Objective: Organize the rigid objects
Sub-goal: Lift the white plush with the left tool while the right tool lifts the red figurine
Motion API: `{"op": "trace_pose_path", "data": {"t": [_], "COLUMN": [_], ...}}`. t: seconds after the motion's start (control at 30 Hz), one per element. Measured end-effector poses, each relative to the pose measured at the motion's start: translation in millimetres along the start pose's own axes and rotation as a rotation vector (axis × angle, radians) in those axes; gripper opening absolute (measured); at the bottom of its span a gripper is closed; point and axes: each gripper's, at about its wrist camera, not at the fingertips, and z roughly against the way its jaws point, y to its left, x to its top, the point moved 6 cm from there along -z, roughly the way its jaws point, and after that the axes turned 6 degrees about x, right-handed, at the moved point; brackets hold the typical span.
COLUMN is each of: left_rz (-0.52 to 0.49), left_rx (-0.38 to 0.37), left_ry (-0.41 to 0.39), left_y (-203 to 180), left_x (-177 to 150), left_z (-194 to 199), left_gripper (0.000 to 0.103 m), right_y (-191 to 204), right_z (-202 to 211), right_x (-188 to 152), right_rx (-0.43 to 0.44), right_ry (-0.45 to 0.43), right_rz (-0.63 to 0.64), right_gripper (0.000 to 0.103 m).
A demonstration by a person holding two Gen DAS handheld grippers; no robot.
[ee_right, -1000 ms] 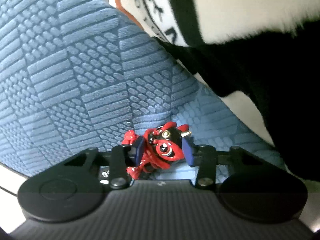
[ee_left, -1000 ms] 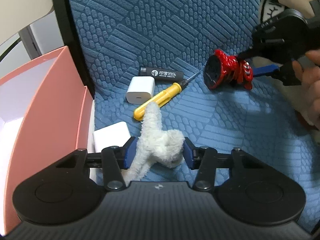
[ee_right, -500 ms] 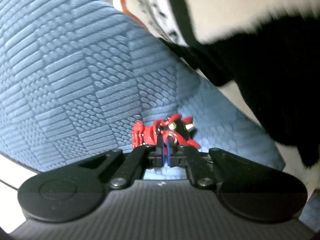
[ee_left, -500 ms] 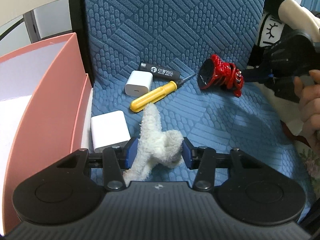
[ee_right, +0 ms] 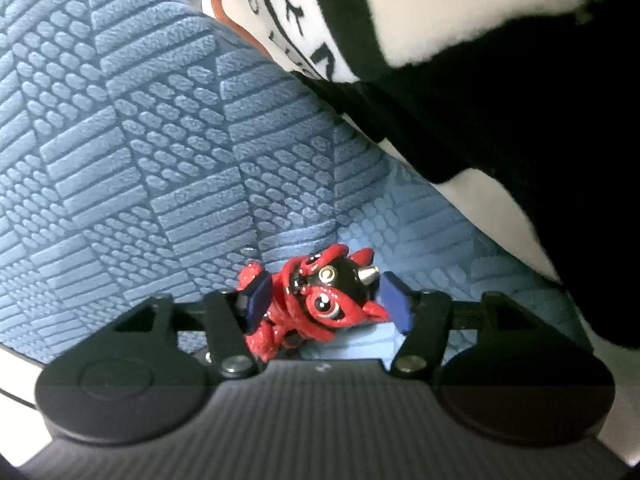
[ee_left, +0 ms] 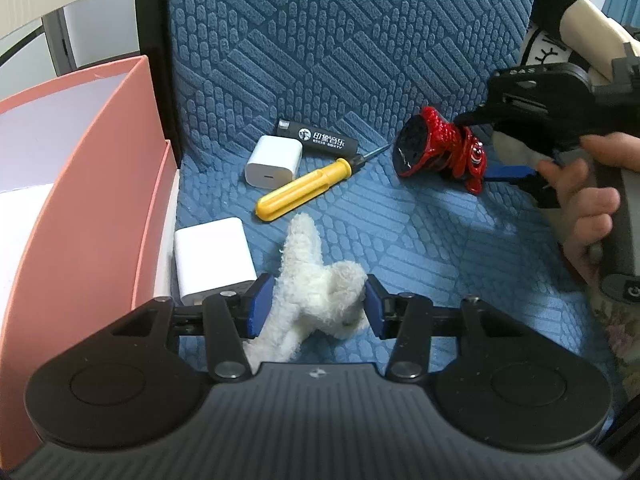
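While rigid items wait beside the pink box (ee_left: pixel 100 184) | left gripper (ee_left: pixel 316 308) clamps the plush (ee_left: pixel 316 288) aside | right gripper (ee_right: pixel 326 300) spread around the red figurine (ee_right: pixel 320 300) on the seat (ee_left: pixel 420 232), ungrasped.

The seat cover (ee_left: pixel 360 60) is blue cloth, ribbed and rough; the figurine (ee_right: pixel 320 300) gleams like glazed red ceramic; the stuffed toy (ee_left: pixel 316 292) is fluffy white plush; the screwdriver (ee_left: pixel 304 188) has a smooth yellow plastic handle; the chargers (ee_left: pixel 274 162) are matt white plastic.
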Motion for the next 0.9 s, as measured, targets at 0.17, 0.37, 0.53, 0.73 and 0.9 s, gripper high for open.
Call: {"op": "trace_pose_path", "data": {"t": [0.17,0.37,0.53,0.73,0.9], "left_rz": [0.002,0.022,0.03,0.043,0.057], "left_rx": [-0.002,-0.01,-0.012,-0.016,-0.02], "left_ry": [0.002,0.009,0.011,0.013,0.02], "left_y": [0.0,1.5,2.3,4.4,5.3], "left_x": [0.6,1.4,2.0,1.5,1.3], "left_z": [-0.9,-1.1,-0.7,0.0,0.6], "left_gripper": [0.054,0.054,0.054,0.054,0.054], "right_y": [3.0,14.6,23.9,54.5,40.3], "right_z": [-18.0,-20.8,-11.7,7.7,4.5], "right_x": [0.4,5.0,6.3,6.6,0.2], "right_rx": [0.017,0.021,-0.005,0.069,0.067], "right_ry": [0.0,-0.017,-0.011,-0.035,0.03], "right_rz": [0.005,0.064,0.108,0.206,0.069], "right_gripper": [0.065,0.048,0.034,0.004,0.007]}}
